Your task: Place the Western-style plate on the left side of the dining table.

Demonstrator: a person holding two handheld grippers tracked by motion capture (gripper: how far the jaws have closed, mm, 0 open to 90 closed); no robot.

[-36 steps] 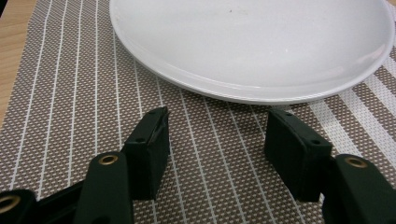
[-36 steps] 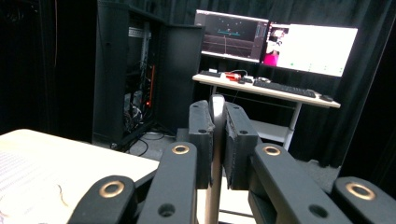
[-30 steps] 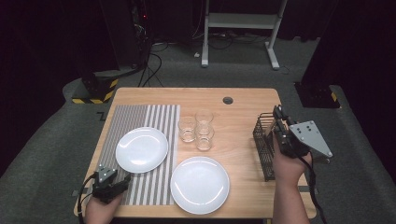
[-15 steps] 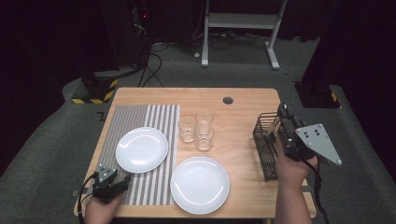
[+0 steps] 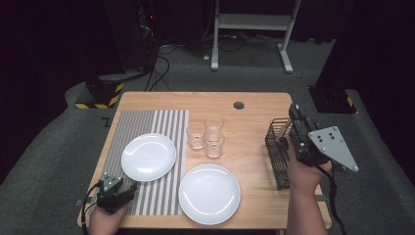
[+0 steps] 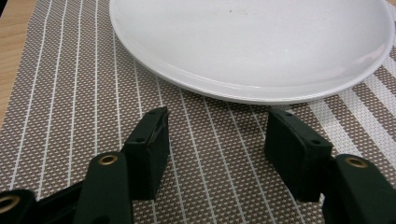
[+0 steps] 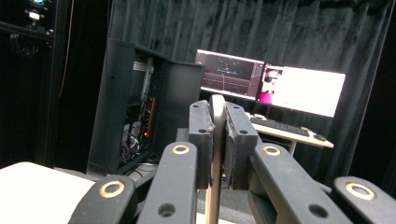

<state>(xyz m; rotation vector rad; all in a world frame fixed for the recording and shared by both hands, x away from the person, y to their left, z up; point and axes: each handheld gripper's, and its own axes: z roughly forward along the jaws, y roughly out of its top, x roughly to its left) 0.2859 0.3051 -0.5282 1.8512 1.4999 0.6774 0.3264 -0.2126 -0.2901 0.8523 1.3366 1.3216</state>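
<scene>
Holding a thin, pale wooden stick [image 7: 215, 154], the right gripper [image 5: 296, 123] has its two black jaws squeezed tight on it, one on each side. In the right gripper view the stick stands straight up between the jaws and pokes out a little above them. In the high view this gripper is up above the black wire basket [image 5: 277, 156], which sits near the right edge of the wooden table [image 5: 254, 105]. The left gripper [image 6: 217, 135] rests low on the striped mat [image 6: 70, 93] at the near left corner. Its jaws are wide open with nothing between them, and they point at the small white plate [image 6: 252, 42] just ahead. A bigger white plate [image 5: 209, 194] and three glasses [image 5: 205, 134] sit in the middle.
</scene>
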